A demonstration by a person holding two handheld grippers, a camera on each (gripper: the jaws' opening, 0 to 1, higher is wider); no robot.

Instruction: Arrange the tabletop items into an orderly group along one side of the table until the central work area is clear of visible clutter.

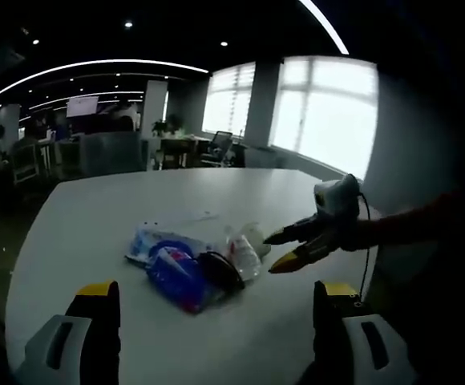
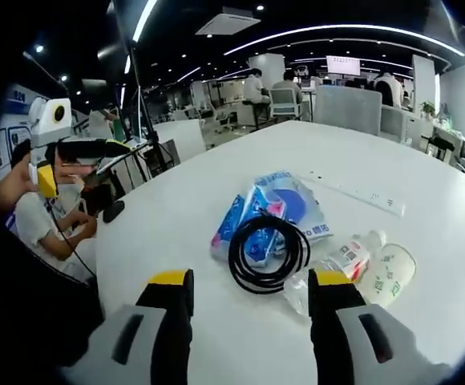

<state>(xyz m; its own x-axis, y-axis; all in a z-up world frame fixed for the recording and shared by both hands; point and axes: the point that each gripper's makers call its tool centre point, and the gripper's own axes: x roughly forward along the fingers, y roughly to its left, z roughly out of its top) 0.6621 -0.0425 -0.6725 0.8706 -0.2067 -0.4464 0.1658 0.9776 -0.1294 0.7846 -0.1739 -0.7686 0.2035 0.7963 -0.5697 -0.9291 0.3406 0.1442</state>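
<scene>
A small heap lies mid-table: blue packets (image 1: 172,271) (image 2: 274,204), a black cable coil (image 1: 220,269) (image 2: 268,250) on top of them, a clear bottle (image 1: 243,255) (image 2: 349,260) and a paper cup (image 2: 390,277) on its side. My left gripper (image 1: 216,293) is open and held back from the heap, nothing between its jaws. My right gripper (image 2: 248,281) is open too, its jaws standing either side of the coil's near edge and above it. It enters the left gripper view from the right as the right gripper (image 1: 272,253), tips close to the bottle.
The white table (image 1: 88,216) (image 2: 216,168) curves away on all sides. A white power strip (image 2: 361,195) lies beyond the heap. The left gripper (image 2: 84,164) is raised at the table's far side, near a seated person. Office desks and chairs stand behind.
</scene>
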